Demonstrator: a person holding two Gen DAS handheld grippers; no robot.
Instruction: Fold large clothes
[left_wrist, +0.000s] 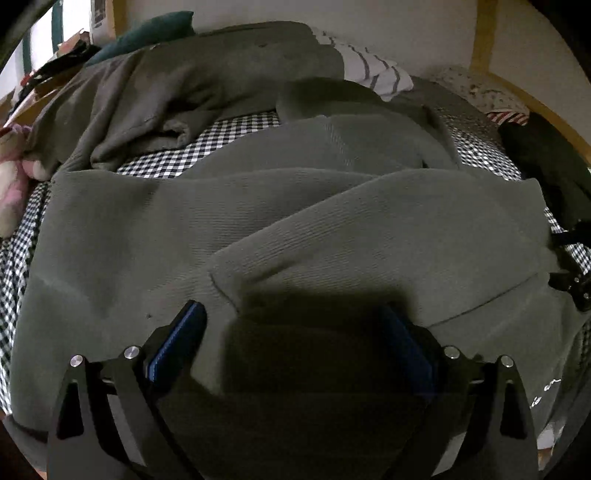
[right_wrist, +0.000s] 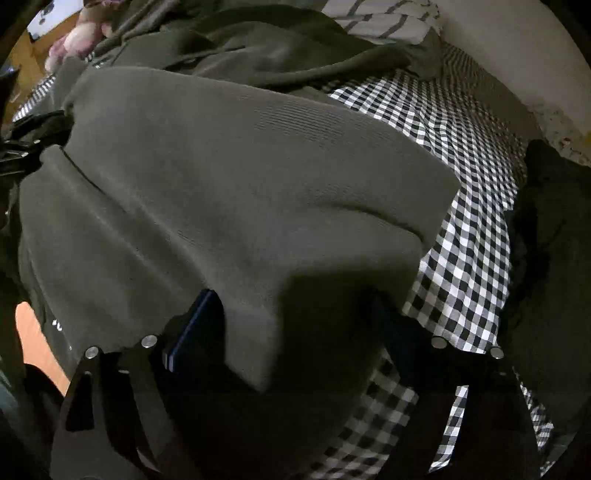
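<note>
— Where is the garment now, and what do your grippers do?

— The olive-green sweater (left_wrist: 288, 229) lies spread on the bed with the checked sheet (right_wrist: 469, 236), directly in front of both grippers. Your left gripper (left_wrist: 291, 325) has its jaws apart, and a folded sleeve or edge of the sweater lies between them. Your right gripper (right_wrist: 295, 317) is also spread, with a thick folded corner between its blue pads (right_wrist: 195, 332). I judge that neither one clamps the cloth yet.

— How will it handle?

— It looks like a thick ribbed knit, soft and rather heavy, so it will probably sag and stretch when you lift it. Take hold at the doubled edge just ahead of each gripper, deep enough to catch all layers. Another green garment (left_wrist: 177, 85) lies farther ahead; keep it apart.
</note>
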